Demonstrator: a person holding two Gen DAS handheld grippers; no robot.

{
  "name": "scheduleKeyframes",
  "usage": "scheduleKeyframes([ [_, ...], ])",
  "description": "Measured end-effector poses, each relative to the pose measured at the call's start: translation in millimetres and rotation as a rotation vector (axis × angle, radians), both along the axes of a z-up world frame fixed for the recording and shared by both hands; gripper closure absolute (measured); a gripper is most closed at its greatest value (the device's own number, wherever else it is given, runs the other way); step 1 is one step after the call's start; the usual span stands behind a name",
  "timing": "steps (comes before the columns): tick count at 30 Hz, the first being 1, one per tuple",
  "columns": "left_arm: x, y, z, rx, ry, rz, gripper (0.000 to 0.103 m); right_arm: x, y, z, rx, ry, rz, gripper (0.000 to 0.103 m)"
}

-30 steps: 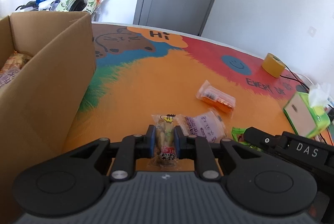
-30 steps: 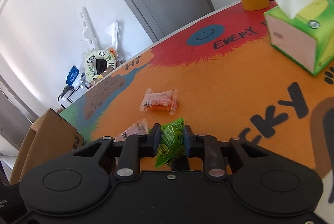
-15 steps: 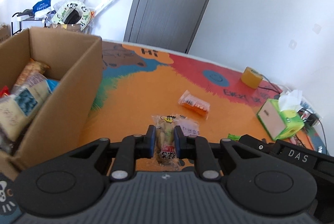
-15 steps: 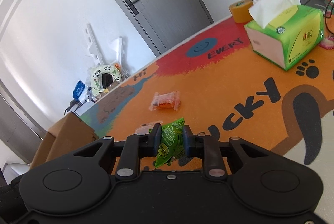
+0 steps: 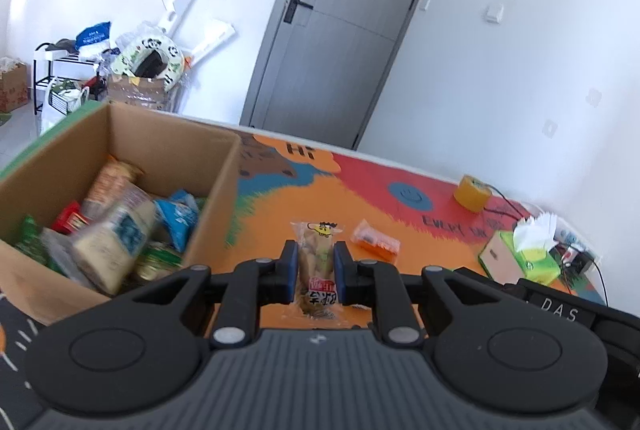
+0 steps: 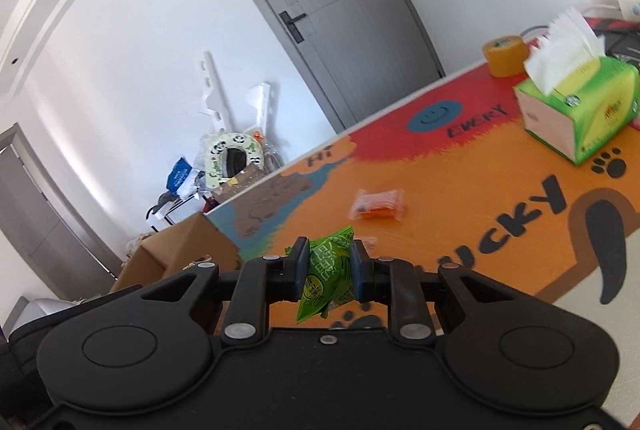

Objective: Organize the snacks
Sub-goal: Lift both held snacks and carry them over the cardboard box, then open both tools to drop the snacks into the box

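Both grippers are up off the tabletop [image 5: 280, 213] and tipped a little downward, each carrying one packet. The left gripper [image 5: 316, 270] is clamped on a clear-wrapped brownish snack [image 5: 316, 262] with a red label near its lower end, held upright between the blue pads, with the open cardboard box [image 5: 208, 205] just to its left in that view. The right gripper [image 6: 330, 272] is squeezed shut on one crinkly green snack packet [image 6: 326, 276], which hangs slightly askew between the pads, its lower corner drooping below them. One orange snack packet [image 6: 376, 209] lies flat on the orange part of the colourful tabletop, well clear of both grippers; it shows in the left view too [image 5: 375, 241]. A pale wrapper edge peeks out just beyond the right gripper's fingers, but too little shows to say what it is. The box sits at the left end of the tabletop and holds a jumble of packets; I can pick out a tan one, a red one, a blue one and some green ones, though they are blurred and I would not trust an exact count. Further along the tabletop stand one green tissue box [image 6: 580, 109] and one roll of yellow tape [image 6: 506, 55], near each other at the far right end.
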State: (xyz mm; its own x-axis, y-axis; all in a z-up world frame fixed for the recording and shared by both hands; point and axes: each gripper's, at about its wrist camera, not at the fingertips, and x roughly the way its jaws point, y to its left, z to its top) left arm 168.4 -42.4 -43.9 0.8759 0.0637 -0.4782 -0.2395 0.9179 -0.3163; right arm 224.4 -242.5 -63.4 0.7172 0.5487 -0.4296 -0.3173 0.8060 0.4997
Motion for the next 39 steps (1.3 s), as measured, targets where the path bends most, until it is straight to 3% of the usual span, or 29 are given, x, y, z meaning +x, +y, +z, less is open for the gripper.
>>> scheduleKeyframes([
  [12, -30, 59, 19, -0.024, -0.051, 0.103, 0.085, -13, 49, 21, -0.031, -0.049, 0.066, 0.08],
  [27, -47, 118, 13, -0.081, -0.054, 0.197, 0.085, -22, 101, 35, -0.062, -0.086, 0.131, 0.08],
  [39, -55, 148, 10, -0.115, -0.041, 0.232, 0.075, -20, 141, 42, -0.073, -0.103, 0.187, 0.08],
])
